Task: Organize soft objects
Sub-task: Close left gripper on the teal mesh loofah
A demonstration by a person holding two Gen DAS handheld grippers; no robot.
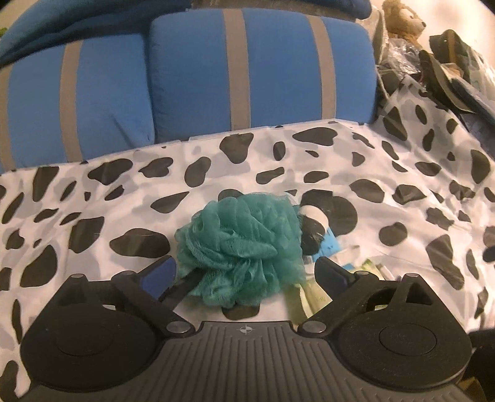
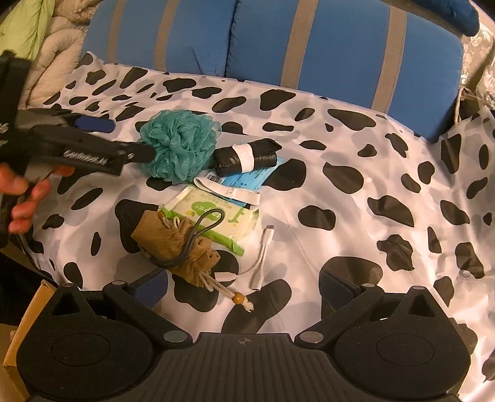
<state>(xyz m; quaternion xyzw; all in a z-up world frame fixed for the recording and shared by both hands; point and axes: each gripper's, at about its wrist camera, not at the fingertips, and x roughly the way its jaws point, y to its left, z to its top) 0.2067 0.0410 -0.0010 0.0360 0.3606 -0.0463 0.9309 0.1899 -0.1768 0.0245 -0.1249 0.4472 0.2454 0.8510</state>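
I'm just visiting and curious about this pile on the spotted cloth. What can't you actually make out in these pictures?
- Blue card: right wrist view, print too small, black bag roll covers part.
- Wipes pack: brown pouch hides a corner.
- Teddy bear: left wrist view, cut by the top edge, blurred.
- Teal bath pouf: left gripper straddles it; contact unclear.

A ruffled teal mesh loofah lies bunched on the cow-print sheet.

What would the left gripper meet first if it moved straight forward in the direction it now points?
The teal bath pouf. It lies between the open fingers of the left gripper, directly ahead. Behind it is the black bag roll, then the cow-print cloth; depth is uncertain.
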